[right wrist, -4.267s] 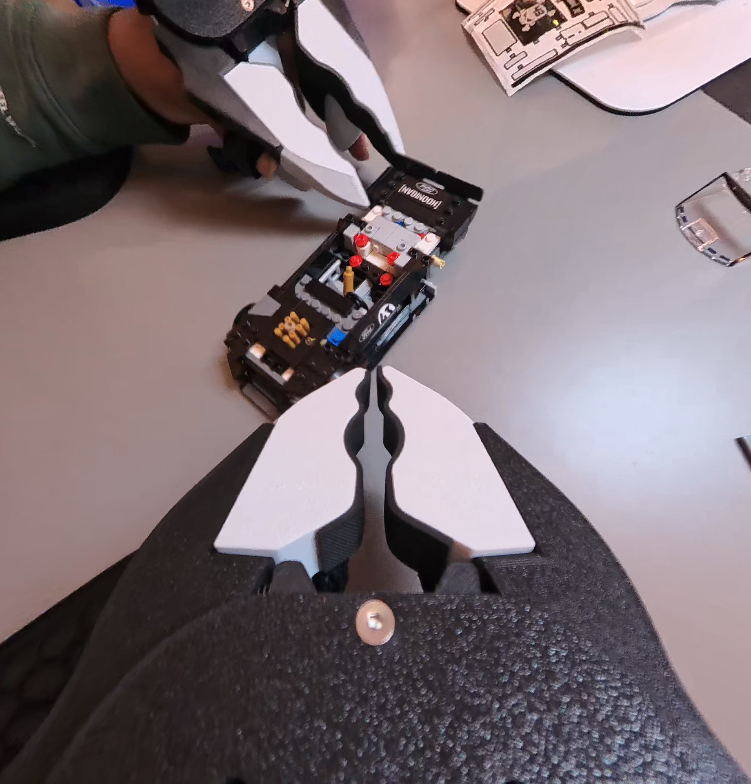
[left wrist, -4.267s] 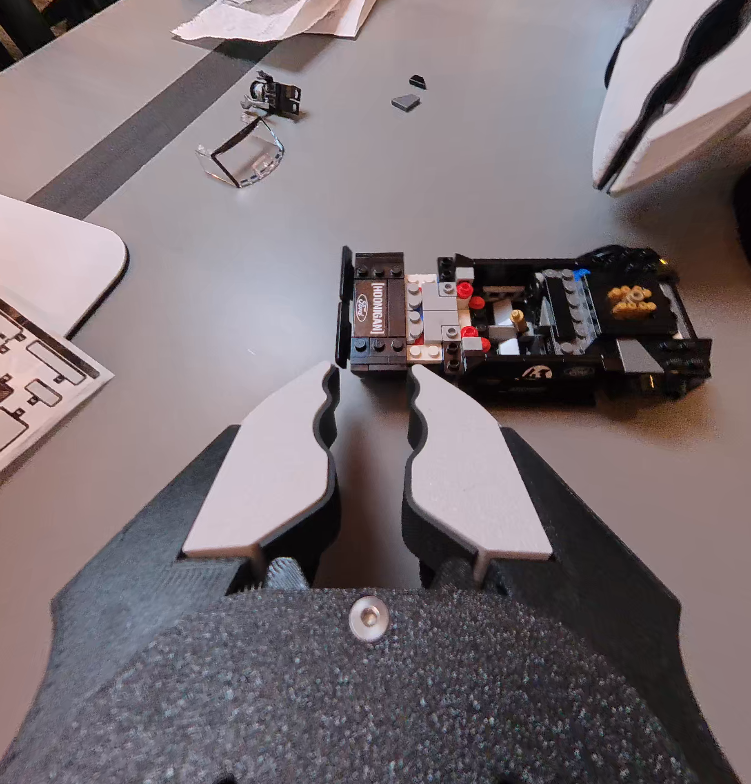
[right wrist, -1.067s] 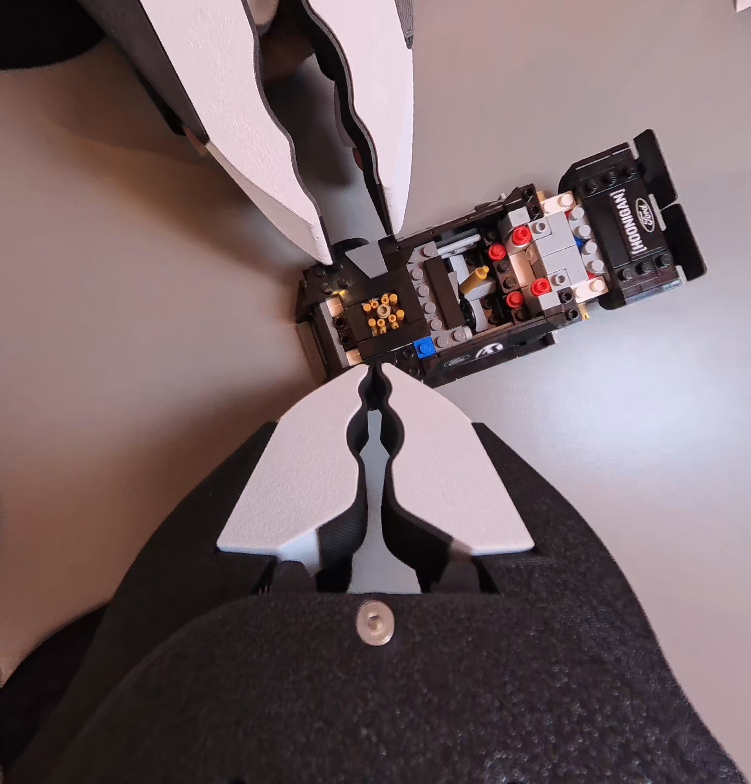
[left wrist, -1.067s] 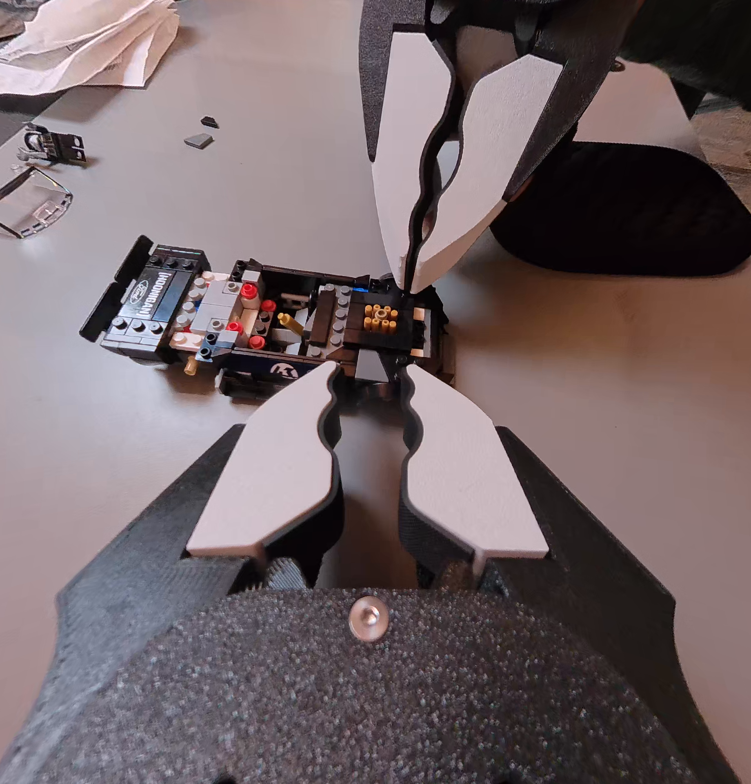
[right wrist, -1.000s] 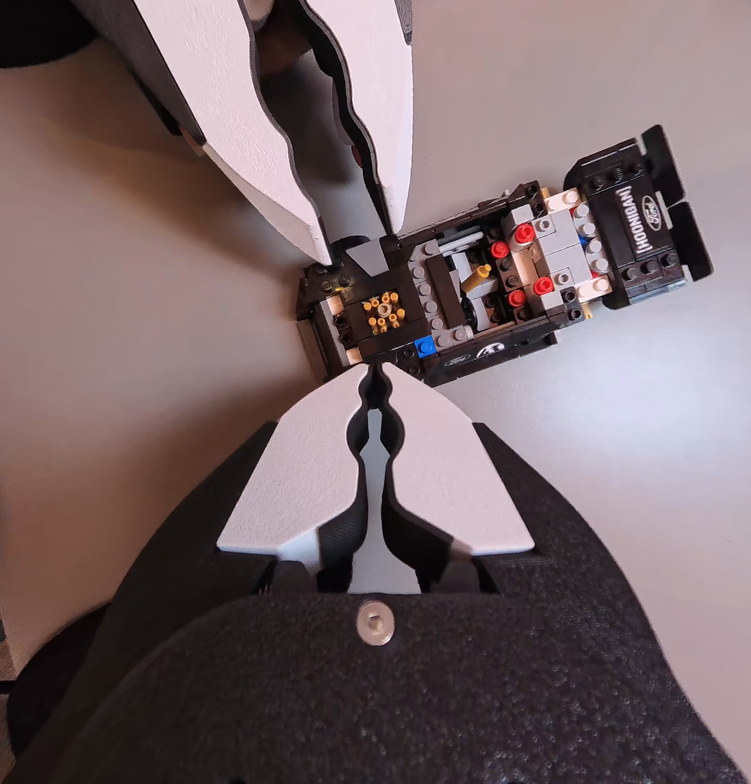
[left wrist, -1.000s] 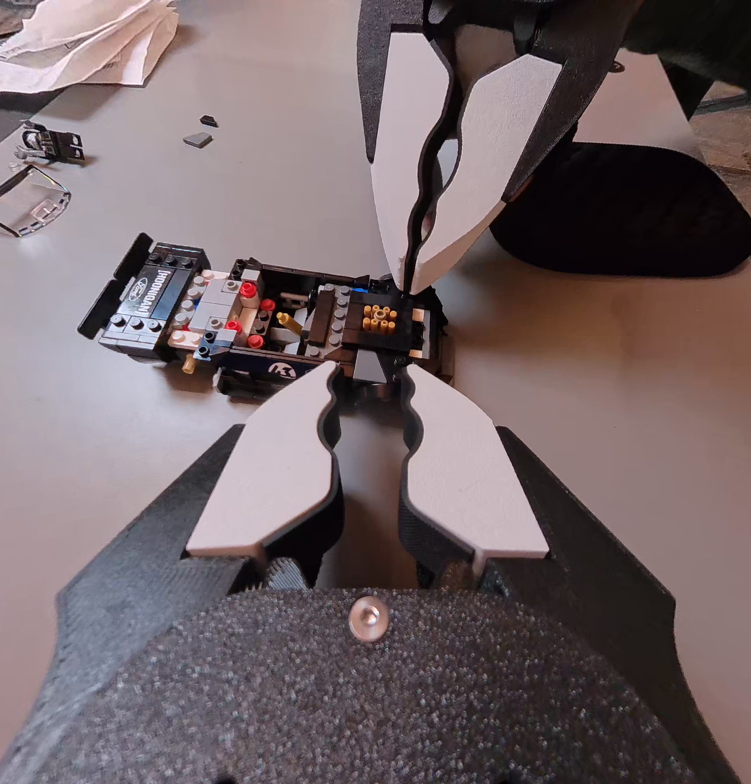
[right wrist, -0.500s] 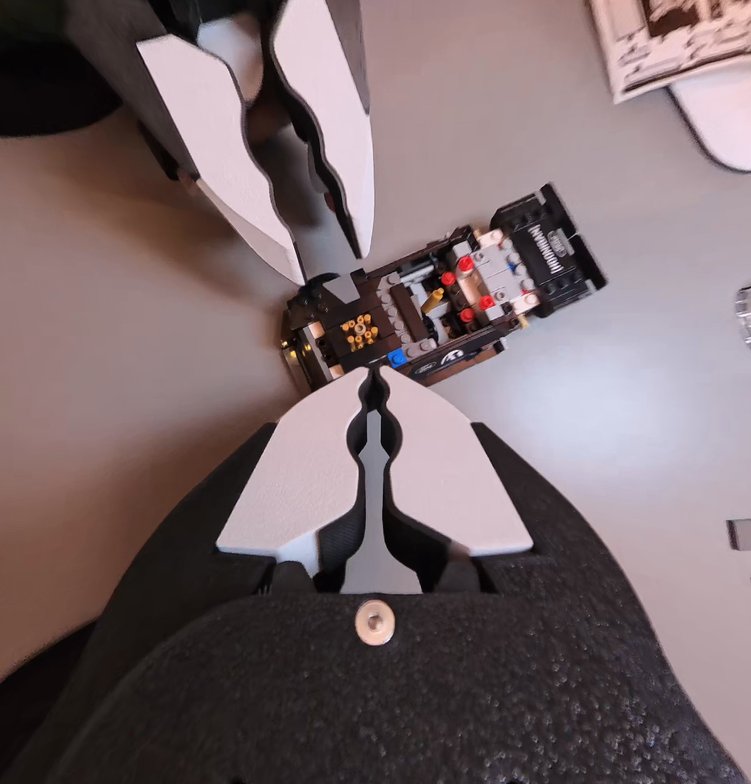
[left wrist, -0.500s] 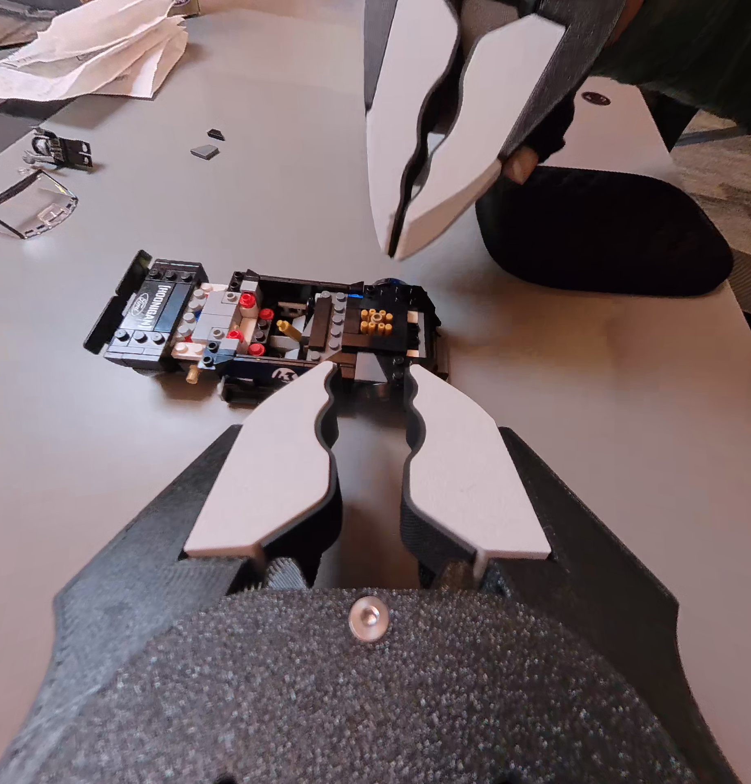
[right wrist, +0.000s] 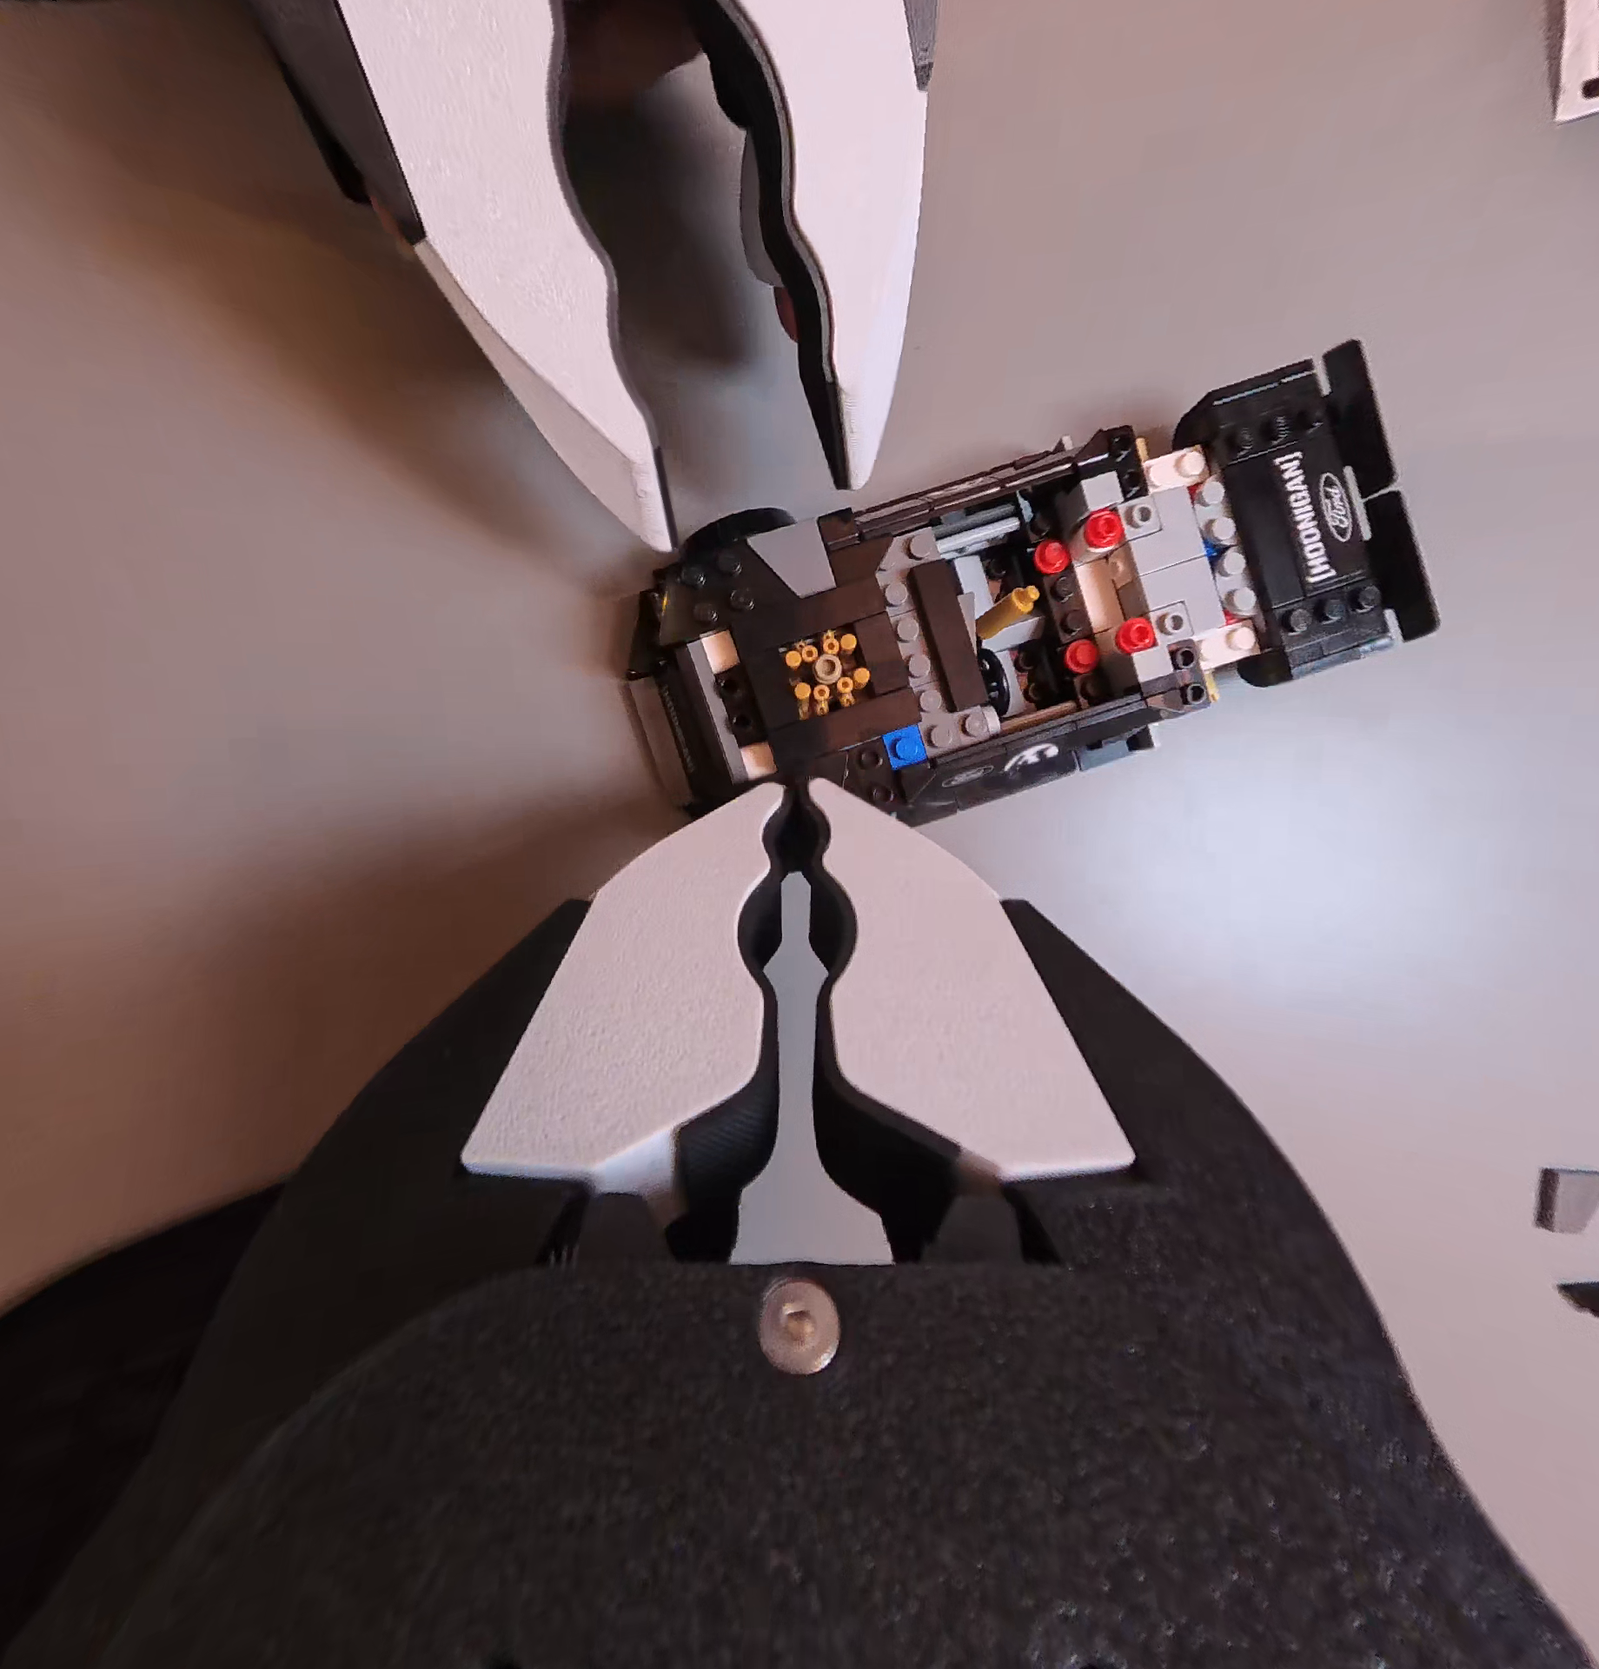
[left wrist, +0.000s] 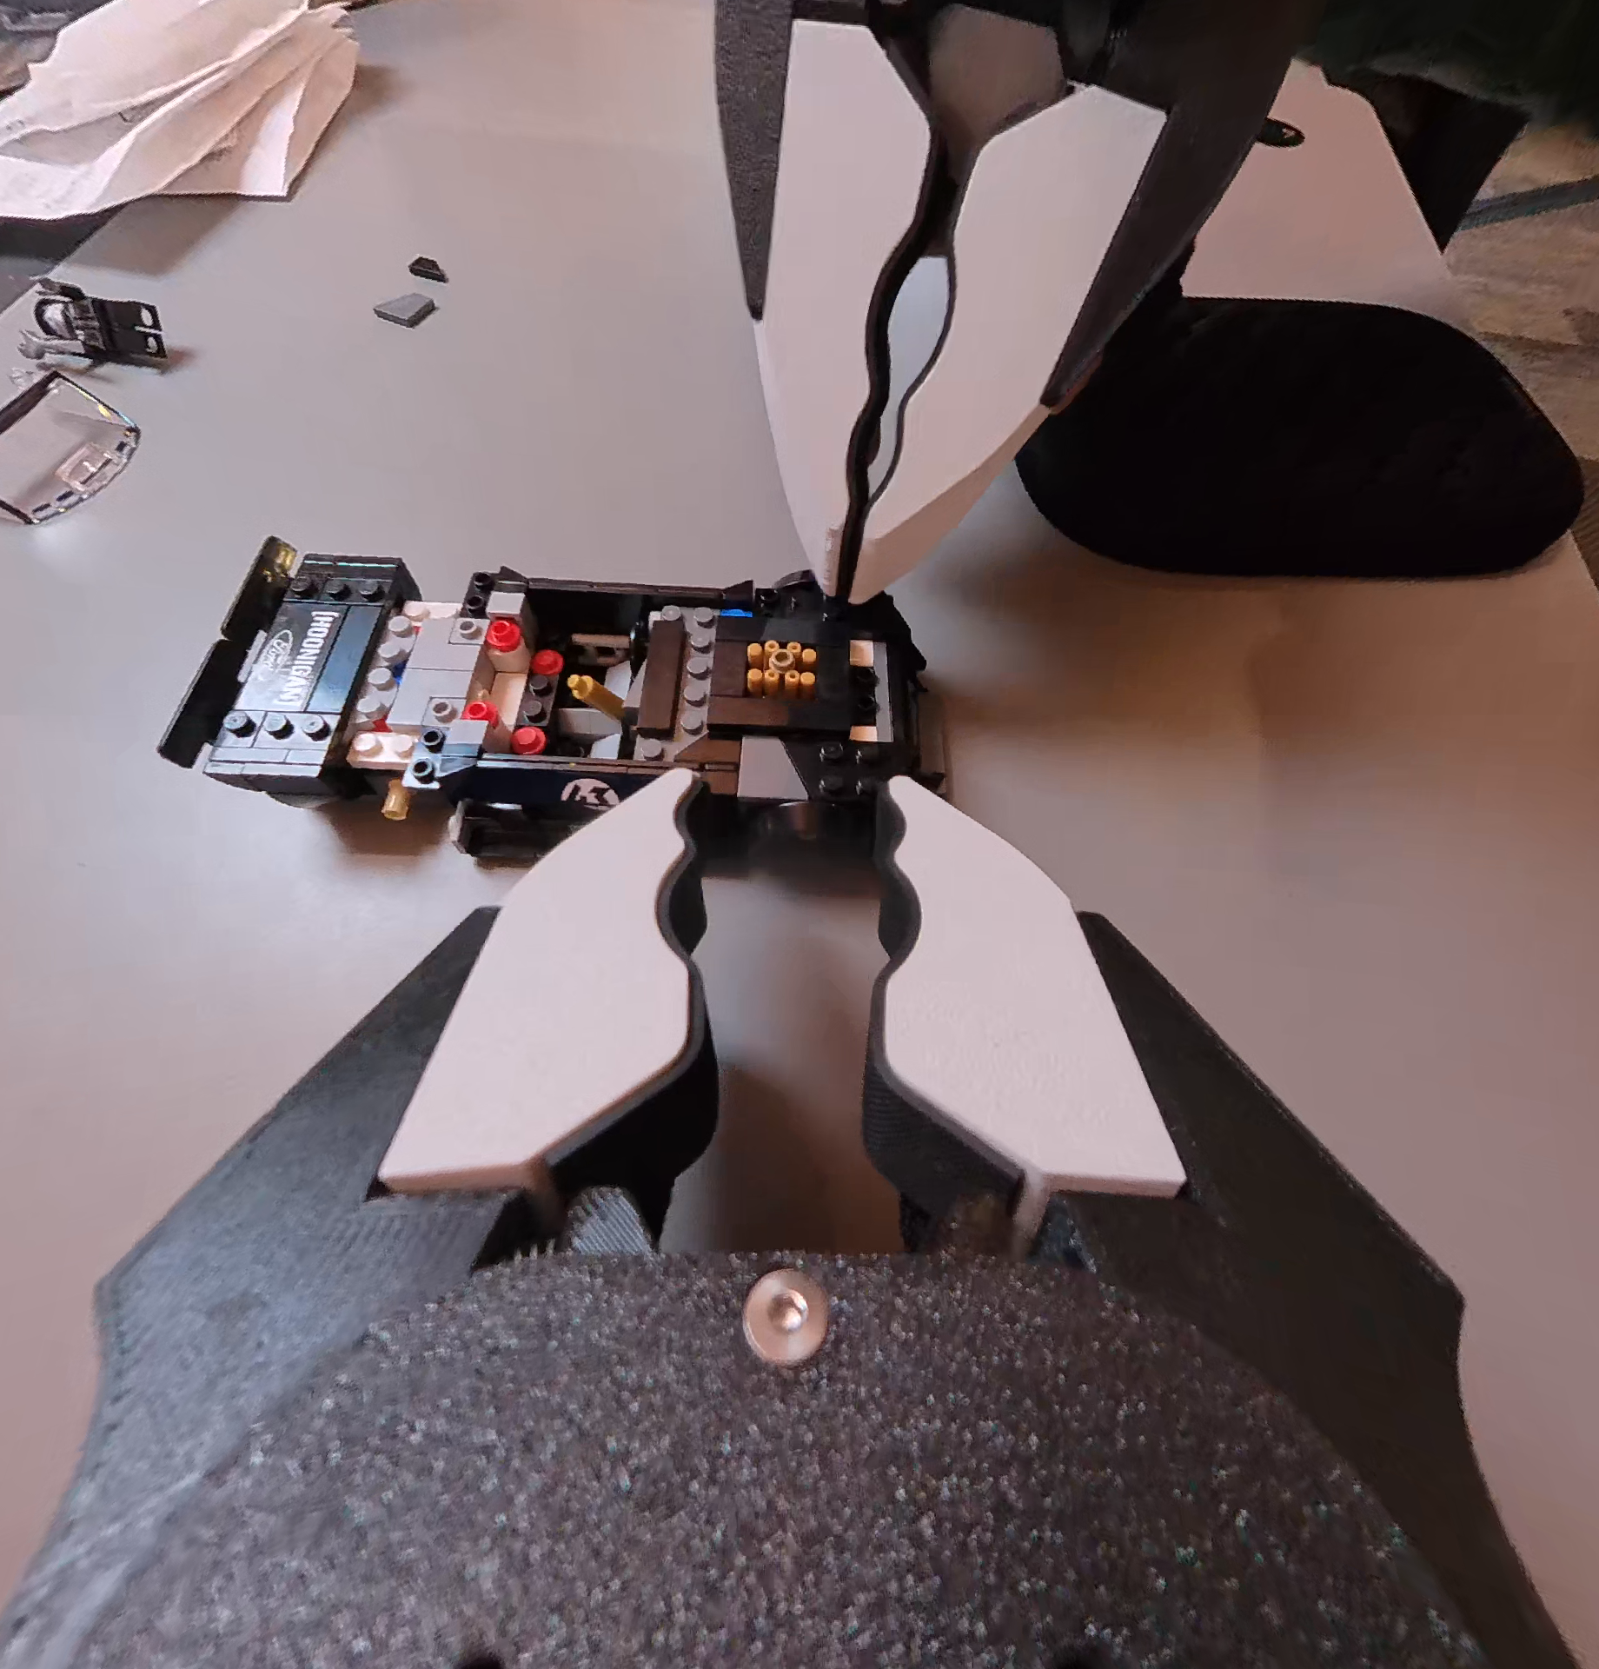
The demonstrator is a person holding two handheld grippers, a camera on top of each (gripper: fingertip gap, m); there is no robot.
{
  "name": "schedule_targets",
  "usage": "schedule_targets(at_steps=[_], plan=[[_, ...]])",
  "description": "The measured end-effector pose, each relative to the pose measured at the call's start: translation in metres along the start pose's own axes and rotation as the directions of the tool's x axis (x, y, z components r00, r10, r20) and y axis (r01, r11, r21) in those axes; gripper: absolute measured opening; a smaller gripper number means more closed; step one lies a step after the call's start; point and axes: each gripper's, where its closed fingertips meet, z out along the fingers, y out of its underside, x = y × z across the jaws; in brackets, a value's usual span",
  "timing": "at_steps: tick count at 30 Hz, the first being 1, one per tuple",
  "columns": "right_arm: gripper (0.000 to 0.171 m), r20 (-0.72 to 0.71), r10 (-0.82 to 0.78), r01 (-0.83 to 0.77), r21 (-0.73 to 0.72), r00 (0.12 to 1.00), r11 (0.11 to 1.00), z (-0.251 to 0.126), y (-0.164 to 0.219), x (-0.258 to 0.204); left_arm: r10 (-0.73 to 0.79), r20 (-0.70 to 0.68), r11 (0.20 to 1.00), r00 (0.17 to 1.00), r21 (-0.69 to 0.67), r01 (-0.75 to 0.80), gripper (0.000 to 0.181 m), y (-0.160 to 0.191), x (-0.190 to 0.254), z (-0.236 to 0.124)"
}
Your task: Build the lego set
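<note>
Nearest the lens in the left wrist view, the left gripper (left wrist: 789, 795) stands with its jaws parted, one finger on either side of the near front corner of the lego car (left wrist: 552, 686); whether the fingers press on the bricks cannot be told. The car rests flat on the grey table (left wrist: 1229, 813), roofless, its studded interior exposed, its spoiler end away to this gripper's left.

Beyond the car, the right gripper (left wrist: 845, 578) has come back down after lifting clear half a second ago: its fingers are drawn together, holding nothing visible, and their tips meet the far front corner of the car. The right wrist view agrees, with the right gripper (right wrist: 800, 795) at the car's near edge and the left gripper (right wrist: 751, 515) straddling the opposite corner.

By judgement, the renewed contact is a second press to seat a piece on the front end while the left gripper steadies the model.

Farther off, to the left gripper's upper left, lie a clear windscreen piece (left wrist: 46, 452), a black sub-assembly (left wrist: 101, 330), two small dark tiles (left wrist: 408, 298) and crumpled paper (left wrist: 173, 99), all unattached, so the build is partway done.
</note>
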Motion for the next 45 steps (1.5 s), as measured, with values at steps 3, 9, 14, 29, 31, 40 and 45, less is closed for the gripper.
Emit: schedule_targets(at_steps=[3,9,14,29,31,40,45], plan=[[0.000,0.000,-0.018,0.018,-0.044,1.000,0.999,0.002,0.002,0.001,0.004,-0.013,1.000,1.000,-0.020,-0.005,0.040,0.003,0.003,0.002],[0.000,0.008,-0.063,0.063,-0.109,0.998,0.992,0.003,0.003,0.000,0.027,0.002,0.998,1.000,-0.050,-0.027,0.041,0.007,0.003,0.005],[0.000,0.016,-0.056,0.058,-0.161,0.998,0.985,0.003,0.004,0.000,0.020,-0.002,0.999,1.000,-0.050,-0.020,0.041,0.008,0.003,0.006],[0.000,-0.001,-0.031,0.031,-0.187,1.000,0.982,0.004,0.003,0.000,0.004,-0.008,0.999,1.000,-0.048,-0.004,0.043,0.008,0.002,0.005],[0.000,-0.032,-0.012,0.008,-0.131,0.999,0.991,0.004,0.002,0.000,0.006,-0.007,0.999,1.000,-0.048,-0.007,0.043,0.008,0.002,0.005],[0.045,-0.170,0.245,-0.193,0.273,0.954,0.942,-0.039,0.008,0.019,-0.002,0.012,1.000,1.000,-0.004,0.002,0.041,0.001,-0.003,-0.001],[0.034,-0.380,0.367,-0.214,0.387,0.849,0.897,-0.069,0.054,0.074,0.001,0.095,0.992,0.995,0.123,-0.013,0.027,-0.021,-0.015,-0.011]])
